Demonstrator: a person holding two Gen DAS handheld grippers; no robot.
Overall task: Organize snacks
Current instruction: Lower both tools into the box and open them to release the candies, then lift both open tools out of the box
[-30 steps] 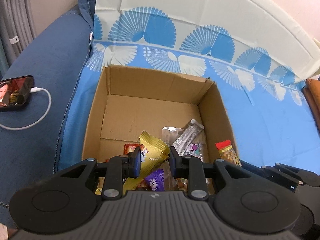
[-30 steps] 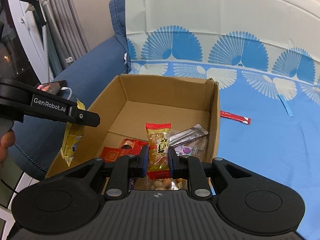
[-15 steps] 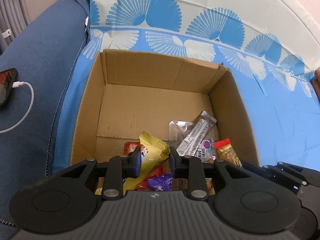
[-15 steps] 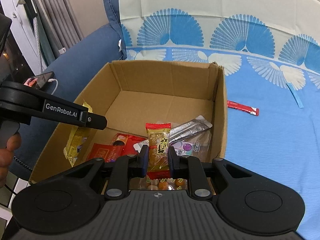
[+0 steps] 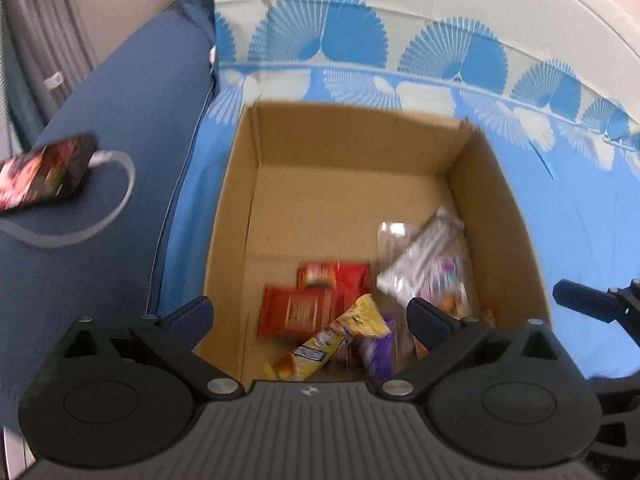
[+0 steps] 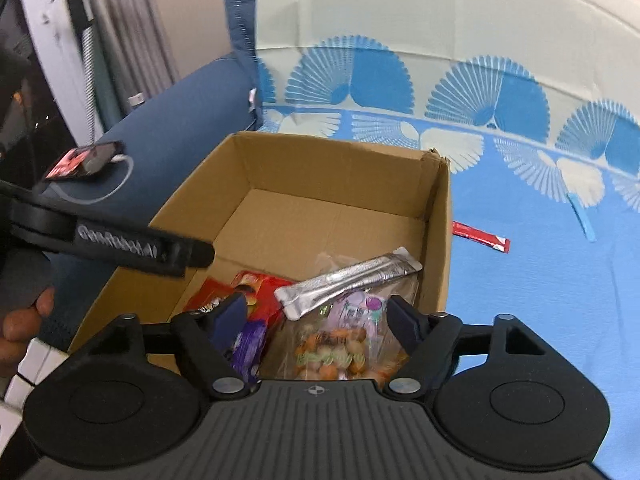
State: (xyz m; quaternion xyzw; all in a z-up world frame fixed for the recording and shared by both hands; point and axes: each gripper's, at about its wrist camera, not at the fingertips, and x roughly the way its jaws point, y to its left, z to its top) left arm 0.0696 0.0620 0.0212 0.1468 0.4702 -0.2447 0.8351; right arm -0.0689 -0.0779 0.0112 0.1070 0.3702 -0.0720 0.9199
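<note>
Both grippers hang spread wide and empty over the cardboard box (image 5: 496, 216) — left gripper (image 5: 310, 314), right gripper (image 6: 314, 314). Snacks (image 6: 340, 344) crowd its near corner; one red sachet (image 6: 480, 236) outside, beyond the wall, risks being forgotten

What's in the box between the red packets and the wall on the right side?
In the left wrist view, a silver stick pack lies between the red packets and the right wall of the cardboard box, resting on clear bags of sweets.
</note>
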